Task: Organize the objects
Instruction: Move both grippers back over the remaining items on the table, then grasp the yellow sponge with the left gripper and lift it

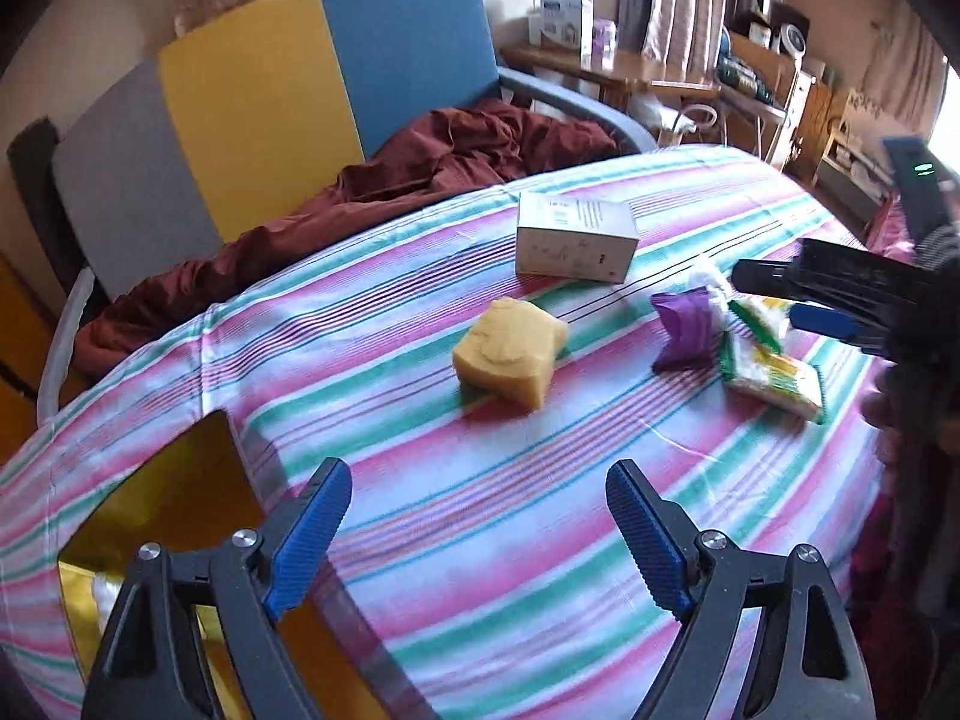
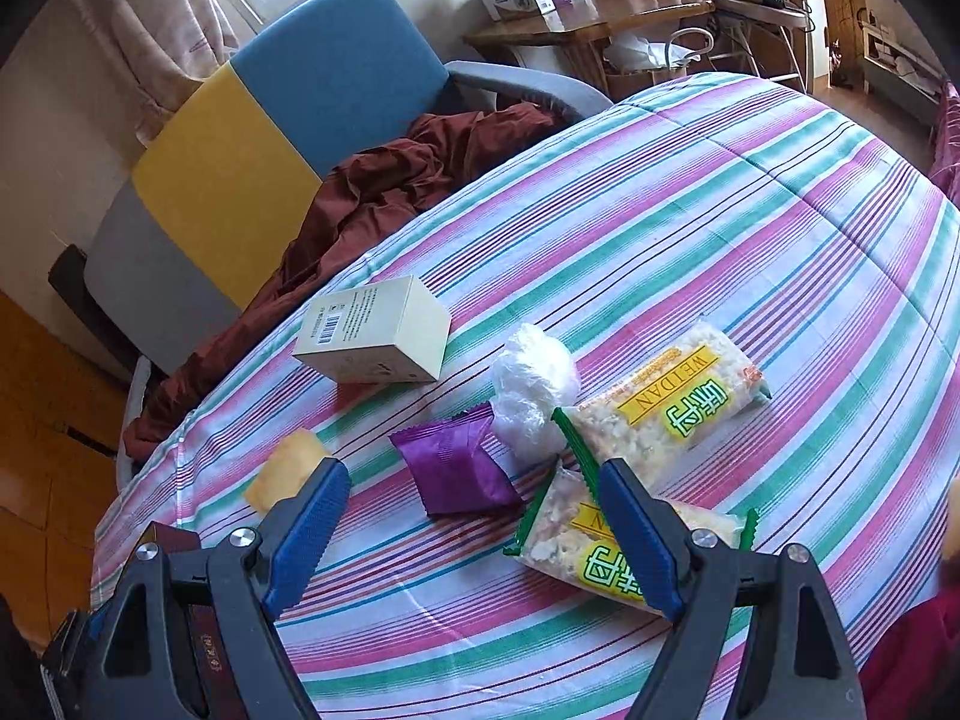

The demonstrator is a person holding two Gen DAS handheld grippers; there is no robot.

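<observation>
Here, on a bed (image 1: pixel 540 540) under a striped cover, both grippers hang with jaws spread wide and nothing held. The right gripper (image 2: pixel 474 534) hovers over a cluster of snacks: a purple packet (image 2: pixel 456 468), a crumpled white plastic bag (image 2: pixel 531 390) and two green-edged snack packs, the nearer one (image 2: pixel 576 540) lying partly behind its right finger (image 2: pixel 636 540), contact unclear. The left gripper (image 1: pixel 480 540) waits well short of a yellow sponge (image 1: pixel 510 354), with a white box (image 1: pixel 576 237) beyond it. A gold-lined box (image 1: pixel 180 510) sits open at the left gripper's side, probably the collecting place. Judged from here, the right gripper should drop squarely over one packet, closing across its narrow width, so neighbours are not dragged.
</observation>
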